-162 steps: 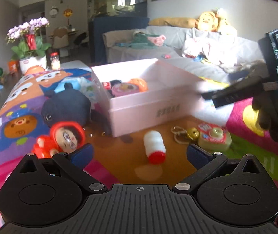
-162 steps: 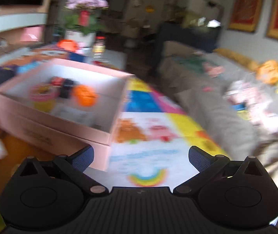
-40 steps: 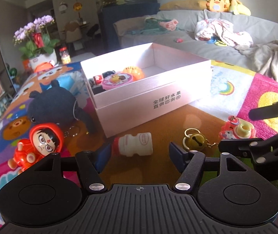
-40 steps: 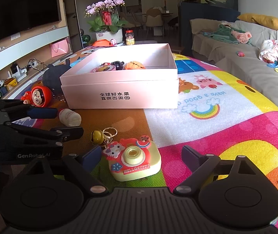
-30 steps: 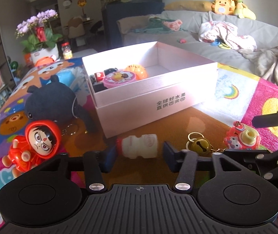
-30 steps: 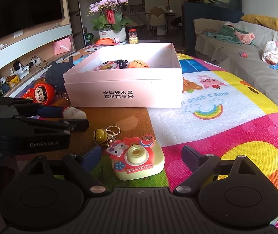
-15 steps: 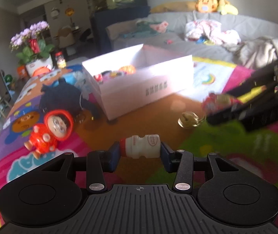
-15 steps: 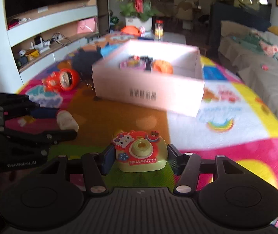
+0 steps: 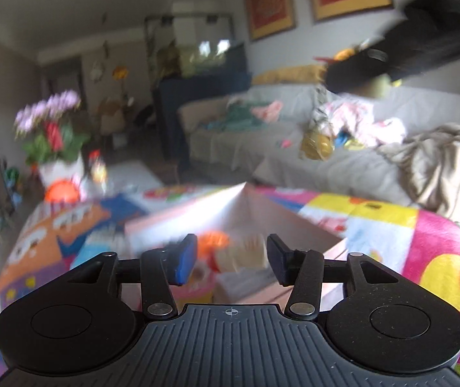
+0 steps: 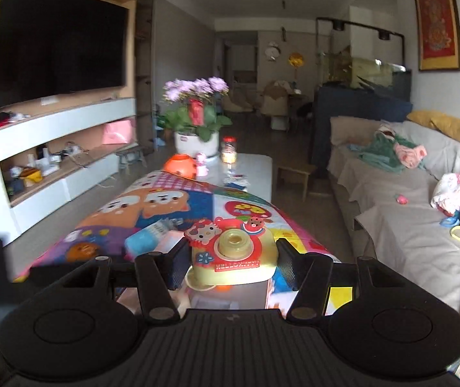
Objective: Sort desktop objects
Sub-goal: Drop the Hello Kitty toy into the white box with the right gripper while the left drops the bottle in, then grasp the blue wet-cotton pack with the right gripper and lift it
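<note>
My left gripper point(image 9: 228, 262) is over the pink box point(image 9: 281, 216), its jaws slightly apart. The small white bottle point(image 9: 244, 256) with a red cap is blurred between and below the pads; it looks released, dropping into the box beside an orange toy point(image 9: 213, 240). My right gripper point(image 10: 230, 261) is shut on the yellow and red toy camera point(image 10: 233, 251) and holds it high above the table. In the left wrist view the right gripper shows as a dark blur at upper right point(image 9: 391, 51), with a gold bell keyring point(image 9: 315, 143) dangling from the camera.
A colourful cartoon mat point(image 10: 152, 209) covers the table. A flower pot point(image 10: 196, 142), an orange toy point(image 10: 179, 166) and a jar point(image 10: 229, 154) stand at the far end. A grey sofa point(image 10: 407, 213) with clothes runs along the right. A pale blue pack point(image 10: 146, 237) lies on the mat.
Both grippers rose from the table with their objects and moved toward the box. The left jaws have opened a little and the bottle has slipped out. The right gripper still holds the camera.
</note>
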A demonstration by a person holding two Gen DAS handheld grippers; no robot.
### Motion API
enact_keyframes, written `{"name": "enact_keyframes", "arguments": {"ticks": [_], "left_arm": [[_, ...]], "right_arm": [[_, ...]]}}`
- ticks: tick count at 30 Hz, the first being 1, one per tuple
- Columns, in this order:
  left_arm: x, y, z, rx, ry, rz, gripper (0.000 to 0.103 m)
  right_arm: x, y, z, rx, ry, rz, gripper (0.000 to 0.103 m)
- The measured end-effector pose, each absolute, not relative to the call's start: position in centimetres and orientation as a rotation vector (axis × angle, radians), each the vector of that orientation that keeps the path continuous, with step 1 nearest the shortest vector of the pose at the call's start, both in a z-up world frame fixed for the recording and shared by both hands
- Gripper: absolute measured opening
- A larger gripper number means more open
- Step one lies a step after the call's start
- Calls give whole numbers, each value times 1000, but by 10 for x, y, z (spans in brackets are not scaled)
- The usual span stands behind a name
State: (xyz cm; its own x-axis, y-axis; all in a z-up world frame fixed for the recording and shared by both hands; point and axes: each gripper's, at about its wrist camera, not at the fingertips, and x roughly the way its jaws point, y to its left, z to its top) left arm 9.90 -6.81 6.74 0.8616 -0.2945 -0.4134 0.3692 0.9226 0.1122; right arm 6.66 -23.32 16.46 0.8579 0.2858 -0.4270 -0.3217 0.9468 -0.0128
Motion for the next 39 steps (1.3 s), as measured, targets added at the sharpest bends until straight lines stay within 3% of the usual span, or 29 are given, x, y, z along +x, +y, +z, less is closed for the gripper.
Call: {"name": "enact_keyframes", "arguments": {"ticks": [2, 4, 7, 18, 21, 28, 32, 37, 39], "left_arm": [[87, -54, 58, 171, 419, -363, 77], [68, -38, 48, 188, 427, -340, 86], [45, -6, 33, 198, 458, -274, 94], [52, 76, 7, 216, 511, -17, 95], [68, 77, 3, 211, 552, -16, 91], [75, 62, 0, 279, 568, -28, 56], [61, 56, 8, 250, 571, -92, 52], [34, 33, 22, 119, 585, -296, 46], [24, 24, 23, 103, 566, -362, 49]], "right_arm": [[97, -218, 157, -86, 441, 290, 60], [124, -209, 146, -73, 458, 263, 73], [141, -198, 130, -31, 507, 245, 73], [72, -182, 72, -174, 561, 354, 90], [49, -183, 59, -153, 591, 399, 96], [13, -192, 20, -122, 656, 392, 97], [13, -204, 28, -104, 648, 383, 97], [28, -192, 78, -97, 567, 460, 98], [48, -176, 102, -66, 569, 508, 98]]}}
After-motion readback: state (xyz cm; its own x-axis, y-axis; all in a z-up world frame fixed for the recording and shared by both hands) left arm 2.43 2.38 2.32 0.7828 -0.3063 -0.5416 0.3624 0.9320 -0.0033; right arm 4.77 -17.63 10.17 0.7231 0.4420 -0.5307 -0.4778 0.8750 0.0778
